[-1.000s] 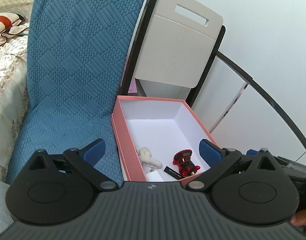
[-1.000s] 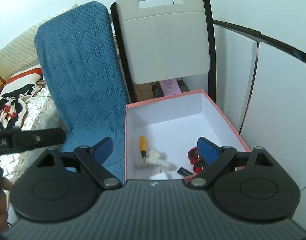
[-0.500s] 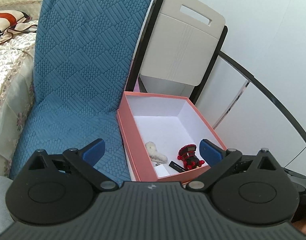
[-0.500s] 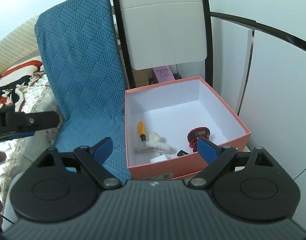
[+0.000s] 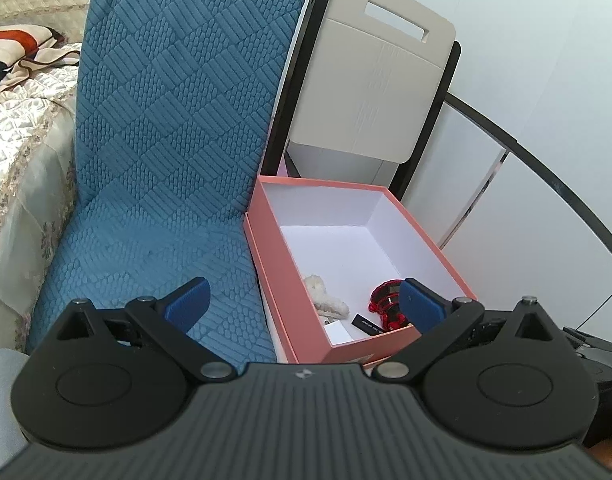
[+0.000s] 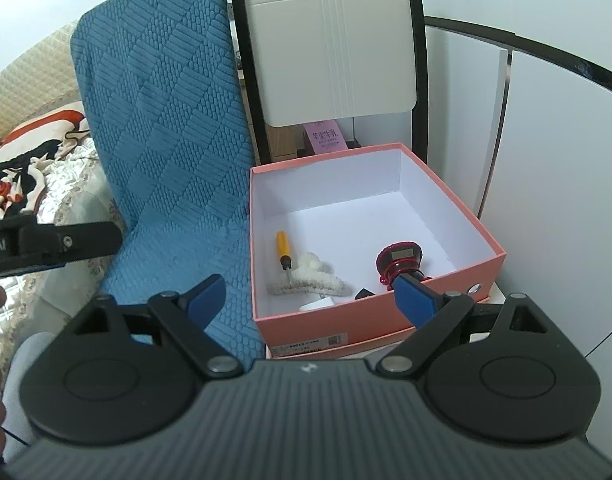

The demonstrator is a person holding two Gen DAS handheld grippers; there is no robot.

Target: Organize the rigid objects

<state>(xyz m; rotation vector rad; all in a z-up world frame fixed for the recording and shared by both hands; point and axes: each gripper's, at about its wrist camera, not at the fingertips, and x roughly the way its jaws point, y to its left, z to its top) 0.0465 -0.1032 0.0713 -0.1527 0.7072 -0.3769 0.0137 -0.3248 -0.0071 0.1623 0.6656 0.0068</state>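
Right wrist view was dominated by an open pink cardboard box with a white interior [image 6: 458, 216], seated on a white surface beside a blue quilted textile cover [image 6: 165, 128] draped over a seat. Behind the box a folded white-and-black chair [image 6: 330, 44] was seen upright, with a pink printed carton [image 6: 325, 139] partly visible beneath its panel. A patterned blanket [image 6: 29, 168] lay at far left.

Inside the box, near its front wall, four items were recorded: a yellow-handled screwdriver [image 6: 283, 249], a fluffy white hair claw [image 6: 314, 276] touching the screwdriver tip, a red round gadget with a small screen [image 6: 400, 259], and a small black rectangular stick [image 5: 366, 324]. A white flat piece lay at the front corner; its identity could not be told.

The right gripper [image 6: 310, 296] was held above and in front of the box's front wall, jaws spread wide, nothing between them. Its right blue pad [image 6: 412, 300] overlapped the red gadget in view; contact could not be judged.

The left gripper [image 5: 301, 304] was likewise held spread and empty, level with the box's near corner, its left pad over the blue cover.
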